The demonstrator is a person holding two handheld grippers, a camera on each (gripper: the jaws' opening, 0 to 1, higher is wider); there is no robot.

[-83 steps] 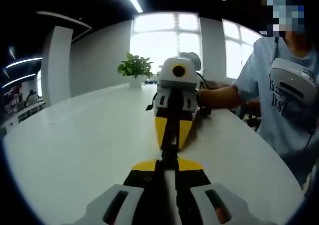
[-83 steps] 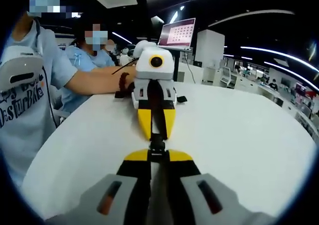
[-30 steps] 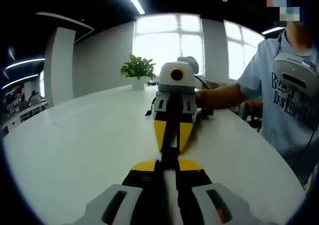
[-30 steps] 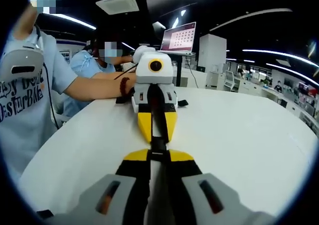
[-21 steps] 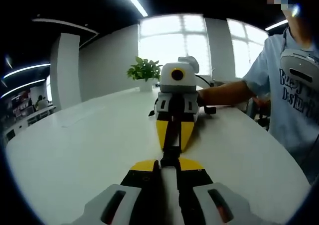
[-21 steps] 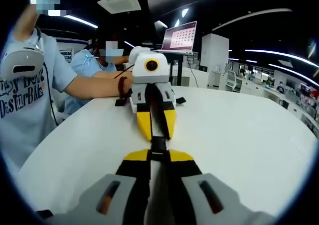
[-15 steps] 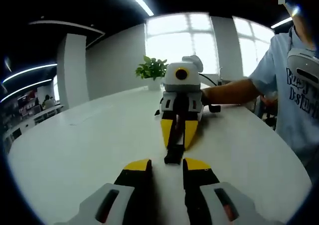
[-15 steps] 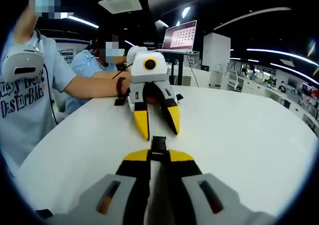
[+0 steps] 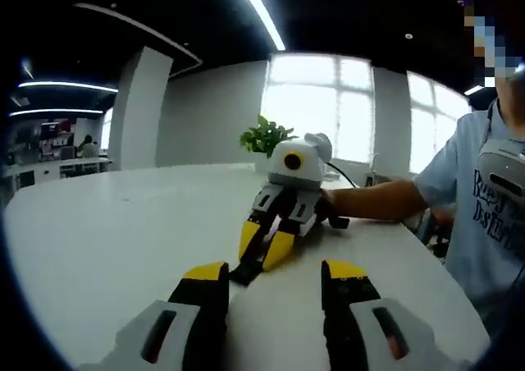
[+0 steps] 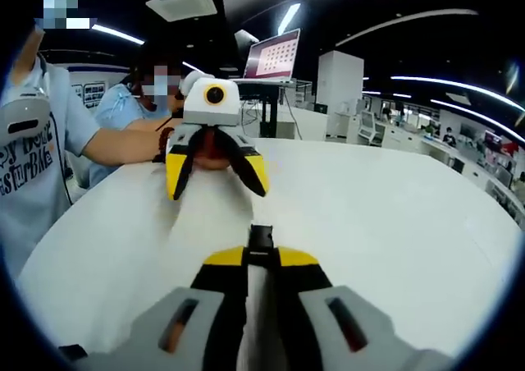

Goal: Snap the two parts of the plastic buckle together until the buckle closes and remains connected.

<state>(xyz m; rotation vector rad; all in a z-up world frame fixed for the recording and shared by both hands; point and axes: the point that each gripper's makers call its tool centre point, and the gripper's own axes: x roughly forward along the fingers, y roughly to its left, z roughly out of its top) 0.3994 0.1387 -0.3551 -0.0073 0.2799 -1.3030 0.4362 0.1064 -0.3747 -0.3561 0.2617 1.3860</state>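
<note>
Right gripper clamped on black buckle, left gripper spread wide, white table

A broad, smooth white table spreads out ahead of me. Looking from my left side, a small green leafy plant in a white pot stands at the table's far edge, at about 12 o'clock, in front of large bright windows. A thick white pillar rises at 10 o'clock, and a long ceiling light strip runs overhead. Looking from my right side, an open laptop with a pinkish lit screen sits raised on a stand beyond the table at 12 o'clock. A tall white cabinet stands at 1 o'clock, with office desks farther off at 3 o'clock.
</note>
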